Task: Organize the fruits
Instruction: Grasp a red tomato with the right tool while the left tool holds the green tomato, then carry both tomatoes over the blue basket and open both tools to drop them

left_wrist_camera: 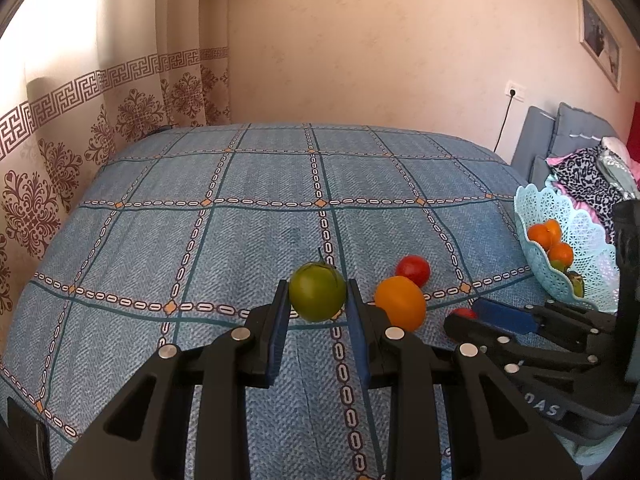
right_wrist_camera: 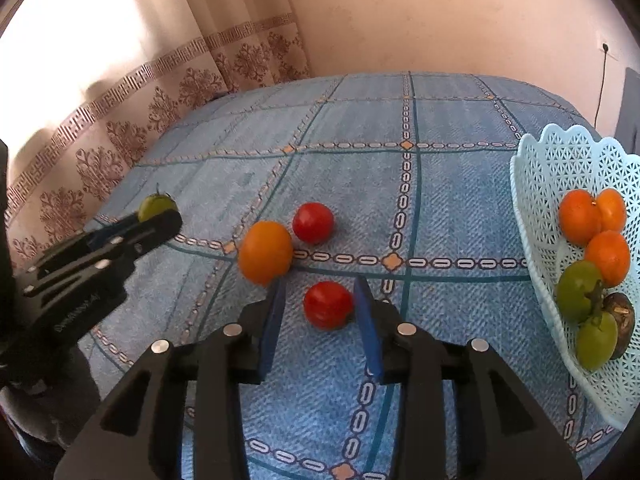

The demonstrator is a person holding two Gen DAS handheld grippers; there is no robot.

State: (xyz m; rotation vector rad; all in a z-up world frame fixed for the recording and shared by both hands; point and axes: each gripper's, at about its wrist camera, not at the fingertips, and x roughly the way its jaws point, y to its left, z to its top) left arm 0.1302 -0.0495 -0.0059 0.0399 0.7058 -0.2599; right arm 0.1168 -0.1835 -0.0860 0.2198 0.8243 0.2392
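Note:
My left gripper [left_wrist_camera: 318, 292] is shut on a green fruit [left_wrist_camera: 317, 297], its blue pads pressing both sides just above the blue checked bedcover [left_wrist_camera: 240, 240]. In the right wrist view the left gripper [right_wrist_camera: 160, 216] holds that green fruit [right_wrist_camera: 154, 206] at the far left. My right gripper [right_wrist_camera: 320, 284] straddles a red fruit [right_wrist_camera: 328, 305] lying on the cover. A gap shows between its left pad and the fruit, so it is open. An orange fruit [right_wrist_camera: 265, 252] and a second red fruit [right_wrist_camera: 313, 223] lie just beyond it.
A pale blue lattice basket [right_wrist_camera: 560, 140] stands at the right, holding orange, green and brown fruits. In the left wrist view the basket [left_wrist_camera: 592, 236] sits at the bed's right edge. Patterned curtains [left_wrist_camera: 60, 160] hang left; cushions and clothes [left_wrist_camera: 580, 172] lie behind.

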